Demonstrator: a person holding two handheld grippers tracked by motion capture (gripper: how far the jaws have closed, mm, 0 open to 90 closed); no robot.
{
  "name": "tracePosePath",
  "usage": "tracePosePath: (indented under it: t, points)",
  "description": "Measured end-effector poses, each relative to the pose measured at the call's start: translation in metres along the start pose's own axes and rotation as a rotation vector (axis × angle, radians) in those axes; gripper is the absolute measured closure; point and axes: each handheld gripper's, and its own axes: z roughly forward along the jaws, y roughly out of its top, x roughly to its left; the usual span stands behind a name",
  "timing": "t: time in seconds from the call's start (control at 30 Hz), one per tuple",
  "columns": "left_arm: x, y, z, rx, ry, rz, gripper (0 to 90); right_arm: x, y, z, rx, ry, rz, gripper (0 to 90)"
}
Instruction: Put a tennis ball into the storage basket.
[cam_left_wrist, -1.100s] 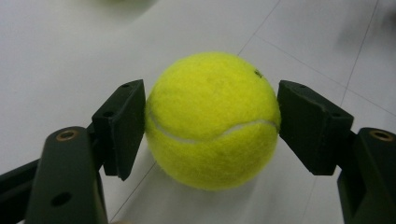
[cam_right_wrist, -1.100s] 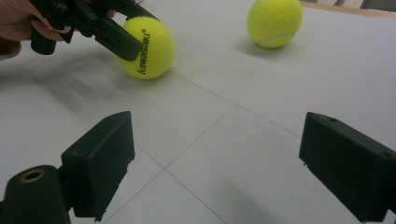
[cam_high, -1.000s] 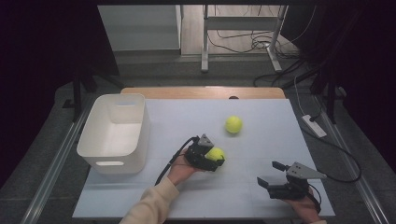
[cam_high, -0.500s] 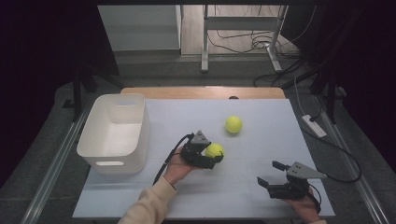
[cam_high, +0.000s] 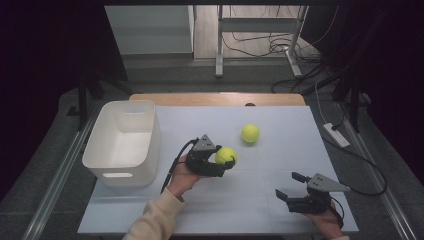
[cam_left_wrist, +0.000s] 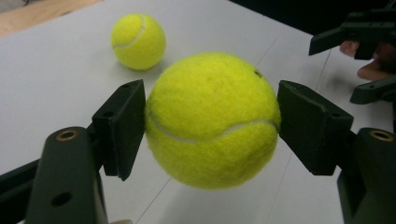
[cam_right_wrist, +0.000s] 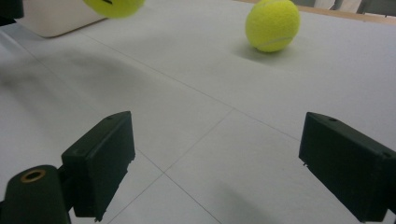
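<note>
My left gripper (cam_high: 225, 160) (cam_left_wrist: 210, 126) is shut on a yellow tennis ball (cam_high: 226, 155) (cam_left_wrist: 212, 119) and holds it a little above the middle of the white table (cam_high: 280, 155). Both pads press the ball's sides. A second tennis ball (cam_high: 250, 133) (cam_left_wrist: 138, 41) (cam_right_wrist: 272, 24) lies on the table farther back and to the right. My right gripper (cam_high: 290, 185) (cam_right_wrist: 217, 163) stands open just above the table near its front right, nothing between its fingers. The held ball (cam_right_wrist: 114, 7) peeks in at the top left of the right gripper view.
A white plastic basket (cam_high: 150, 131) (cam_right_wrist: 56, 18) stands at the table's left, with nothing inside that I can see. A white power strip (cam_high: 336, 135) lies off the table's right edge. A wooden strip (cam_high: 215, 99) borders the table's far edge.
My left gripper has carried the held ball slightly up and toward the left. The right gripper has stayed about where it was.
</note>
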Motion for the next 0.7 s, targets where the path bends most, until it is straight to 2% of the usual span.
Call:
tracePosePath:
  t: [0.27,0.7]
  points:
    - [-0.002,0.004,-0.011,-0.035,-0.006,0.003,27.8,0.002,0.000,0.000,0.000,-0.001,-0.004,10.3]
    - [-0.003,0.007,-0.023,-0.069,0.008,0.009,27.8,0.001,0.001,0.000,-0.003,0.002,0.000,10.3]
